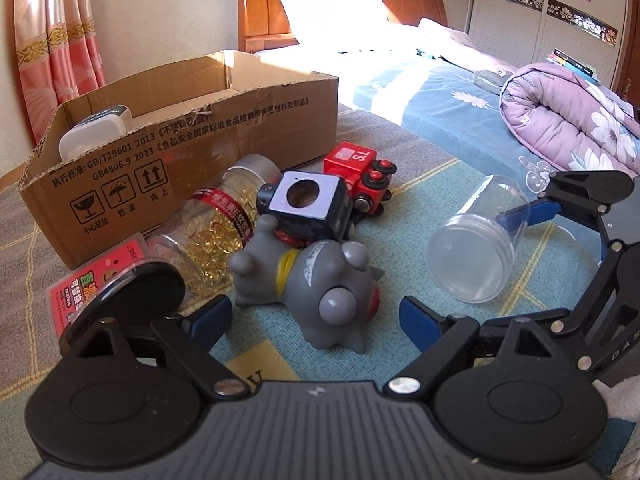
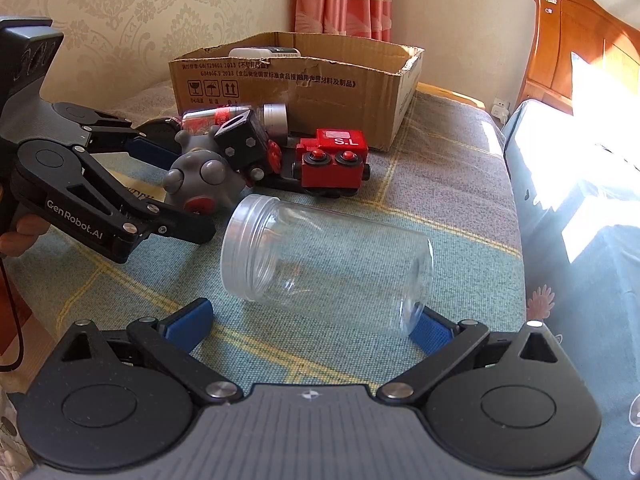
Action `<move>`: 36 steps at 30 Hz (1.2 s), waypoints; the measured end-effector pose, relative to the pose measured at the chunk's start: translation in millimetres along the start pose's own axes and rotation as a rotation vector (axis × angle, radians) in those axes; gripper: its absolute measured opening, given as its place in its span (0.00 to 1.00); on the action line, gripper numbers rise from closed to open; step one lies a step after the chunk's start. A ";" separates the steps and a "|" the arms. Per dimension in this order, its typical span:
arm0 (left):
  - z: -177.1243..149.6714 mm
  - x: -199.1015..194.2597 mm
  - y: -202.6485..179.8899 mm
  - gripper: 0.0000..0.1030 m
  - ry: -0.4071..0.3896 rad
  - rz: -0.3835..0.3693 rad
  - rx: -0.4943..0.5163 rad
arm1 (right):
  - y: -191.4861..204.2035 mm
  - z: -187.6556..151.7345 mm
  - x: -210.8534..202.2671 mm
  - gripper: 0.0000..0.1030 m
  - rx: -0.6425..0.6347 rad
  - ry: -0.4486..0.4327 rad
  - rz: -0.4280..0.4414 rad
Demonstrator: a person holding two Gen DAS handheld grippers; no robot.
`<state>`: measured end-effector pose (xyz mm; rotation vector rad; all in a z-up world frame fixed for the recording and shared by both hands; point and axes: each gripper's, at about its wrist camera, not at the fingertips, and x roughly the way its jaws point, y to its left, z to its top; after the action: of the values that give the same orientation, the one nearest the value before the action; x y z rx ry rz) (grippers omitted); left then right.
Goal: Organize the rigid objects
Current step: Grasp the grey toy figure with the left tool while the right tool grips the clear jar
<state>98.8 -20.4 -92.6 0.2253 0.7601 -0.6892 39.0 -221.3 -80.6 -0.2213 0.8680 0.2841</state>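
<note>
Left gripper [image 1: 316, 316]: jaws spread wide around the grey rubber spiked toy figure [image 1: 320, 292], which lies on its side on the checked blue-green cloth [image 2: 360, 216]; pad contact cannot be told. Right gripper [image 2: 308, 320]: jaws wide, nothing clamped, clear plastic jar [image 2: 324, 264] lying on its side between them, its base against the right pad. Red toy train [image 2: 332, 160] and capsule bottle [image 1: 216, 224] lie beside the open cardboard box [image 1: 192, 136].

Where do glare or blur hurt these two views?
Left wrist: sunlight blows out the pillow; the objects stay sharp. Right wrist: the bed at right is washed out, and the capsule bottle looks smeared. Both show fisheye bending and dark corners.
</note>
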 end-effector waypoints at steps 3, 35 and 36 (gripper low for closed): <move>-0.8 -2.6 -5.4 0.87 0.000 0.003 0.050 | 0.0 0.9 0.0 1.00 -0.002 0.004 0.001; -10.3 -13.6 1.2 0.71 0.038 0.117 -0.056 | 2.6 0.4 0.5 1.00 0.019 0.001 -0.023; -14.4 -17.7 3.3 0.71 0.038 0.130 -0.072 | 3.0 2.0 1.3 1.00 0.020 0.009 -0.024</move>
<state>83.7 -3.1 -90.7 0.2208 0.7983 -0.5347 40.3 -217.7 -80.6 -0.2140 0.8759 0.2518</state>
